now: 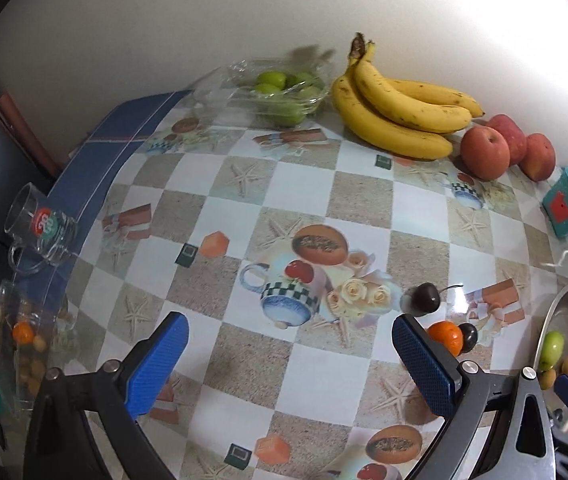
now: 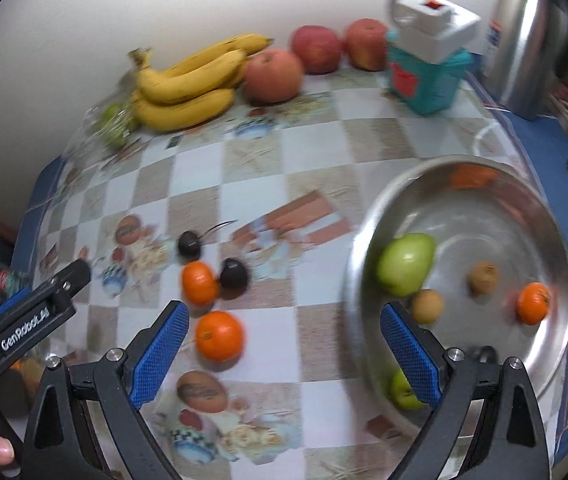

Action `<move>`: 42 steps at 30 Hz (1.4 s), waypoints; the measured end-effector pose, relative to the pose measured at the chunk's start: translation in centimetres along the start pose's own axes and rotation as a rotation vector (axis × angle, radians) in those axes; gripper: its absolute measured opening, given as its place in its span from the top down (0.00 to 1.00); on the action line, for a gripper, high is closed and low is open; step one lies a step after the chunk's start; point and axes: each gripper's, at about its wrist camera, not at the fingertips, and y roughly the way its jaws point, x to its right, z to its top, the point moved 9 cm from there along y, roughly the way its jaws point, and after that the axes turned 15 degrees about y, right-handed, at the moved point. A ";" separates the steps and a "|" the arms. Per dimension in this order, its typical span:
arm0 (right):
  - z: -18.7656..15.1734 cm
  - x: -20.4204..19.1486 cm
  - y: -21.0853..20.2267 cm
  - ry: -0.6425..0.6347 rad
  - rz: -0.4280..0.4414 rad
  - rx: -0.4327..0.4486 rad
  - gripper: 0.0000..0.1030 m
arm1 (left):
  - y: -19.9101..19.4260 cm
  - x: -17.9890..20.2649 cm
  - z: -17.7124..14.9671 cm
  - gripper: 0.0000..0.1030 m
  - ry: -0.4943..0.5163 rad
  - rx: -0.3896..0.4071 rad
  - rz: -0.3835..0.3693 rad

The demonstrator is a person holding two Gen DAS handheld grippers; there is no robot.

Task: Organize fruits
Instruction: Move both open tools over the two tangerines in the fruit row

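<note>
Left gripper (image 1: 290, 354) is seen w/ blue pads spread wide, nothing held between them; same for right gripper (image 2: 284, 350), jaws apart and empty. Landmark: steel bowl (image 2: 368, 216).

Just left of the bowl, on the checkered tablecloth (image 2: 276, 168), a loose cluster is seen: two small oranges (image 2: 219, 336) (image 2: 199, 282), glossy, bright; two dark cherries (image 2: 234, 274) (image 2: 189, 245), one w/ stem attached. The nearer orange lies closest to the right gripper's left pad.

Inside the bowl: a green pear-like fruit (image 2: 406, 263), two brownish small fruits (image 2: 483, 278) (image 2: 427, 306), one small orange (image 2: 533, 303). Blurred, so finer detail can't be told.

Beyond the bowl, by the wall: yellow bananas (image 1: 400, 104) w/ brown specks, three red apples (image 1: 486, 152), limes in a clear tray (image 1: 284, 92).
</note>
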 end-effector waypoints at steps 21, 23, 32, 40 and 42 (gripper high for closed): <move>-3.1 -2.7 4.2 -0.096 -0.009 -0.110 0.06 | 6.1 0.6 -4.0 0.00 -0.049 -0.191 -0.079; -3.4 -2.8 4.6 -0.096 -0.002 -0.122 0.06 | 6.5 0.6 -4.4 0.00 -0.050 -0.203 -0.082; -4.1 -2.7 6.3 -0.113 -0.027 -0.147 0.06 | 7.4 0.2 -4.9 0.00 -0.061 -0.223 -0.088; -4.2 -2.6 6.6 -0.107 -0.041 -0.147 0.06 | 7.4 0.0 -4.8 0.00 -0.069 -0.214 -0.097; -4.1 -2.4 6.5 -0.101 -0.039 -0.142 0.06 | 7.2 -0.1 -4.7 0.00 -0.069 -0.213 -0.097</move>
